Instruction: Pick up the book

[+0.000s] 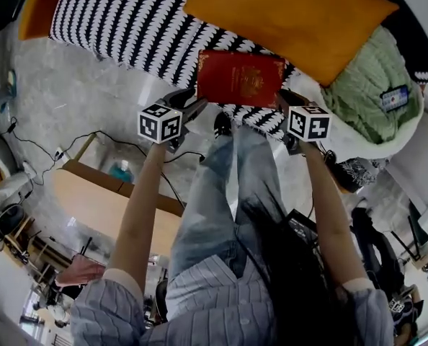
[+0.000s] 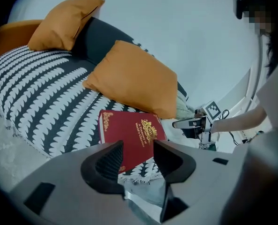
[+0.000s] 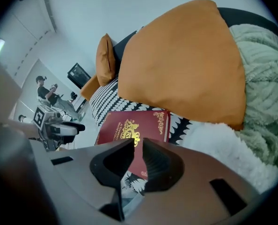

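Observation:
A dark red book (image 1: 239, 78) with gold print lies flat near the front edge of a sofa covered in a black-and-white patterned throw (image 1: 127, 20). My left gripper (image 1: 190, 107) is at the book's left near corner with its jaws apart; the book (image 2: 132, 135) shows beyond the gap and nothing is gripped. At the book's right near corner, my right gripper (image 1: 283, 101) has its jaws shut with nothing in them, and the book (image 3: 134, 128) lies just ahead of its tips (image 3: 138, 146).
An orange cushion (image 1: 293, 13) lies right behind the book. A green knitted blanket (image 1: 372, 85) on a white fluffy throw (image 1: 372, 146) is at the right. A wooden table (image 1: 106, 200) and cables (image 1: 120, 141) are on the floor below left.

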A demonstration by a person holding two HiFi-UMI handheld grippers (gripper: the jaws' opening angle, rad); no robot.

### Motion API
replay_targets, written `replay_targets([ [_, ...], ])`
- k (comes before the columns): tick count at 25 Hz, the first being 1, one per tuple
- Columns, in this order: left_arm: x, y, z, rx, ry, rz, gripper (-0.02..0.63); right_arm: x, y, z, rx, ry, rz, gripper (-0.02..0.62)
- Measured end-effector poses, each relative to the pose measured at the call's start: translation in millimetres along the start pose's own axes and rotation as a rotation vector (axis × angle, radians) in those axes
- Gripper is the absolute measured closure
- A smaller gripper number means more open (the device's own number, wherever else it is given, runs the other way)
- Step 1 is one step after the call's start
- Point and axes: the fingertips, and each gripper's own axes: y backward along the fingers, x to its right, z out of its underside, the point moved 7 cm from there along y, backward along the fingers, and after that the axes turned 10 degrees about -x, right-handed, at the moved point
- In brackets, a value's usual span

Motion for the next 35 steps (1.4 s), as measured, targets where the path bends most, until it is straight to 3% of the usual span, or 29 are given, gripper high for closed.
replay_targets([
  [2,-11,-5,-2,-0.014,0.029,-0.004,0.408,9,-10,-3,-0.003,-0.021,0.012,0.544],
  [5,-26,-15,-2,-0.029,0.062,-0.006,0.393,19,-23,-8,-0.006,-0.053,0.009,0.445],
  [11,-51,-36,-3,-0.033,0.166,-0.020,0.349,36,-45,-10,-0.018,-0.127,-0.010,0.350],
  [17,-64,-48,-4,-0.023,0.240,-0.036,0.294,40,-56,-9,-0.091,-0.066,-0.047,0.330],
  [28,-67,-83,-12,-0.130,0.146,0.044,0.262,49,-76,-6,-0.097,-0.129,-0.117,0.329],
  [31,-68,-87,-18,-0.129,0.183,0.048,0.262,51,-78,-3,-0.077,-0.200,-0.170,0.330],
  [35,-69,-91,-14,-0.118,0.254,0.086,0.264,54,-75,-3,-0.089,-0.201,-0.155,0.330],
])
